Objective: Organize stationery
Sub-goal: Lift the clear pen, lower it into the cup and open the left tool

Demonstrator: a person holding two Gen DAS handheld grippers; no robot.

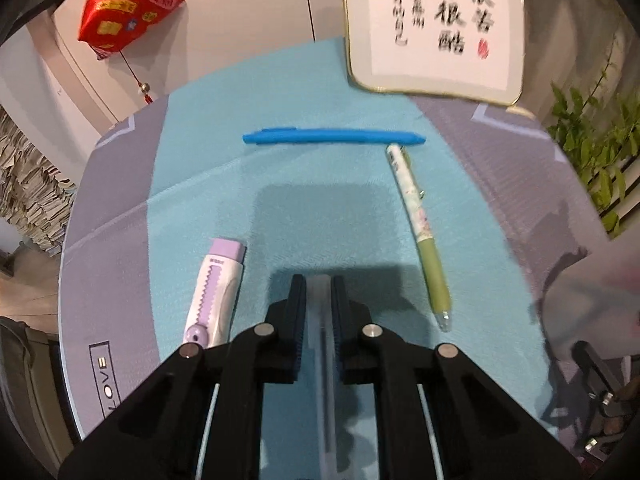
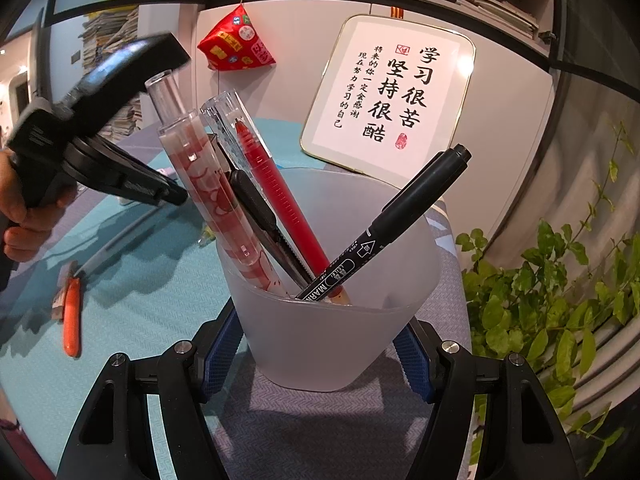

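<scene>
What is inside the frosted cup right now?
The frosted cup holds a black marker, a red pen, a red-patterned clear pen and a black-clipped pen. Their lower ends are hidden by the frosted wall.

Blue pen [image 1: 334, 137], green floral pen [image 1: 420, 232], seemingly clear pen [image 1: 320, 320]

leaning pens [image 2: 256, 200] crowd cup [image 2: 320, 340], right side open

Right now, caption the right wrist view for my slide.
Right tongs grip a frosted cup of pens while the left tongs approach.
</scene>
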